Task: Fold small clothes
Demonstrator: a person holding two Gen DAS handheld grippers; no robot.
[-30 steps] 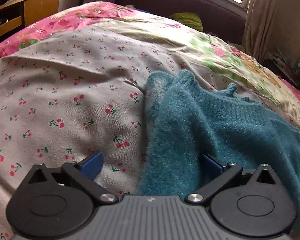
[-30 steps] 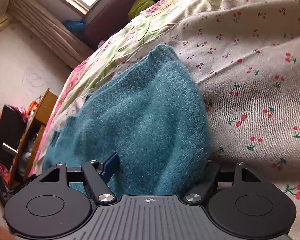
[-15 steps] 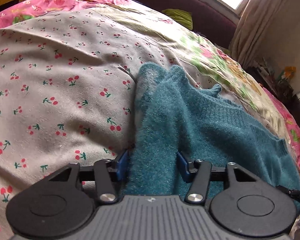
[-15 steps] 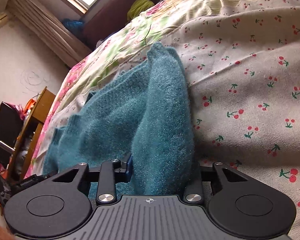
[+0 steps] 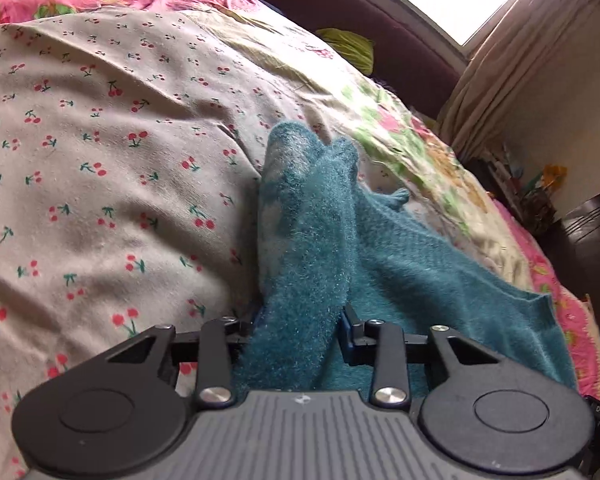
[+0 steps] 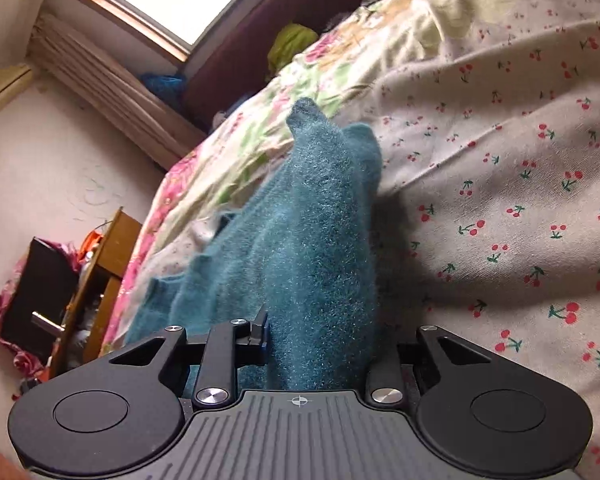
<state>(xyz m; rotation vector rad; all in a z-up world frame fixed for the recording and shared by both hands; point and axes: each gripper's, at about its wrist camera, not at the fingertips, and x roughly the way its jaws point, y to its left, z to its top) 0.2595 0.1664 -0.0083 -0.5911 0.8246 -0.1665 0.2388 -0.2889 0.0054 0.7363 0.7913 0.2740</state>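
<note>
Bedroom, daylight from a window (image 6: 168, 4) behind the dark headboard (image 5: 364, 16). Bed covered by a pale cherry-print sheet (image 5: 100, 152), with a floral quilt (image 5: 412, 148) showing along its far edge. Wooden shelf unit (image 6: 104, 276) stands beside the bed in the right wrist view. Teal fuzzy sweater (image 5: 412, 280) lies on the sheet near the quilt edge; most of the body is spread flat, one side drawn up into a bunched ridge that runs toward both tools. Left gripper (image 5: 300, 328): jaws have just been closing and now pinch a thick fold of the sweater, with blue pads pressed into the knit on both sides. Right gripper (image 6: 324, 336): jaws likewise just been closing, clamped on another gathered fold; the left pad is seen against the fabric, the right one is hidden behind it. Small green cloth (image 5: 348, 44) rests by the headboard.
</note>
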